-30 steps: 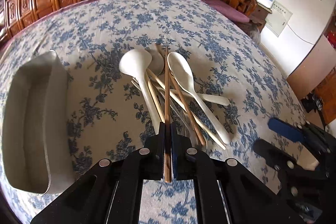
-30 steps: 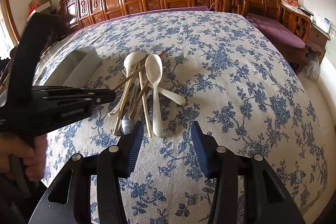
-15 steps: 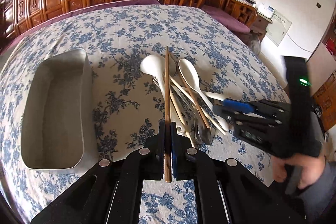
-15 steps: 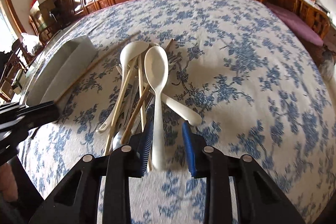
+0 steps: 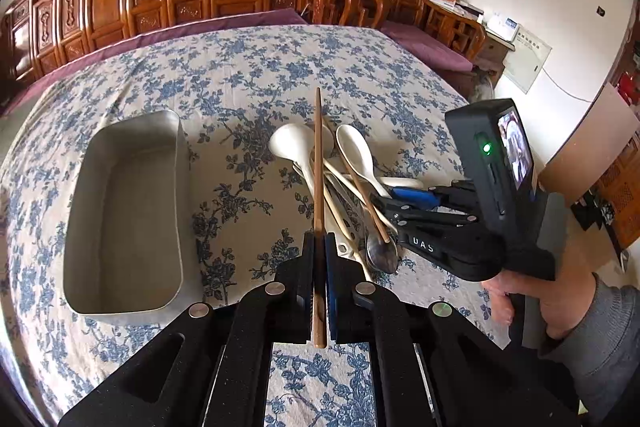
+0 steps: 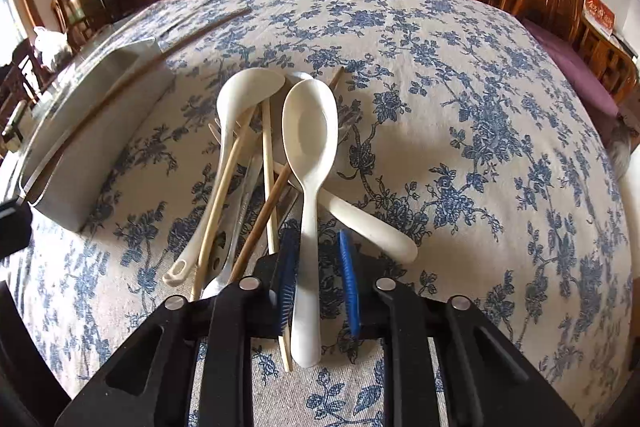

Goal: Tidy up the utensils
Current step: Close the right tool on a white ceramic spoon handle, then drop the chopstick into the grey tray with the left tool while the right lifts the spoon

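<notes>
Left wrist view. Left gripper [image 5: 319,259], lower centre: jaws clamped on one brown chopstick [image 5: 318,163], which runs straight up the frame over the utensil pile. Metal tray [image 5: 178,195], left of centre, on the blue-flowered tablecloth [image 5: 248,75]; nothing seen inside it. Pile of utensils just right of centre — white spoons, pale chopsticks and a metal spoon [image 5: 382,253] at its lower edge. Right gripper [image 5: 394,203] enters from the right edge, held by a hand [image 5: 532,299] in a grey sleeve, its tips at the pile.

Right wrist view. The right gripper's jaws are closing, blue pads either side of the handle of a white spoon [image 6: 310,155] lying centre frame; a gap shows on the right pad's side, and contact on the left is hard to judge. Tray at upper left, the held chopstick slanting above it.
</notes>
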`<state>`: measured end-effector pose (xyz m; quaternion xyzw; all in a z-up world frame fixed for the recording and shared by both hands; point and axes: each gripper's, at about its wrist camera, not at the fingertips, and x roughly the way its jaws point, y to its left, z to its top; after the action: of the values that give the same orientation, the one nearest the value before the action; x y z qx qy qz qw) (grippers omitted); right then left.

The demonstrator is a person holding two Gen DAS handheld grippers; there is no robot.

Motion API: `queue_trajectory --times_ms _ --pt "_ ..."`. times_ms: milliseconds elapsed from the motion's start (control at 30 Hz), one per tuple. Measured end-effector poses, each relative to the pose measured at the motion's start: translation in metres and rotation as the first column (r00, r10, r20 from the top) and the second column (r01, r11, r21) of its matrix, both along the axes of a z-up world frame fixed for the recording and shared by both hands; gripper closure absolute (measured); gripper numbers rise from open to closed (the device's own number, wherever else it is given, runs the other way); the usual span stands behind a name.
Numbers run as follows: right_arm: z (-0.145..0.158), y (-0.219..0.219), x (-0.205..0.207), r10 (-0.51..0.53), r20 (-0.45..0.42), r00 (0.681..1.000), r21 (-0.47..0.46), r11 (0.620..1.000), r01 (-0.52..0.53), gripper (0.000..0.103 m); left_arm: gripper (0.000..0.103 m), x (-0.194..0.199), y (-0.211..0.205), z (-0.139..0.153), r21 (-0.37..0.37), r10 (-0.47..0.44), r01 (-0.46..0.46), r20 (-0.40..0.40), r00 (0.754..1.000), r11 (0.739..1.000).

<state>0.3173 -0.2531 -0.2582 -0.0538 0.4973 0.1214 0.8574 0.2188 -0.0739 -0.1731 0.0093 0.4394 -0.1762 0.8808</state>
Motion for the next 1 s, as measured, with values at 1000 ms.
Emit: queue_trajectory --times_ms 1000 --pt "0.094 0.092 -0.035 0.175 0.147 0.974 0.09 0.978 -0.189 0.092 0.099 0.024 0.123 0.012 0.06 0.197 -0.198 0.012 0.98 0.978"
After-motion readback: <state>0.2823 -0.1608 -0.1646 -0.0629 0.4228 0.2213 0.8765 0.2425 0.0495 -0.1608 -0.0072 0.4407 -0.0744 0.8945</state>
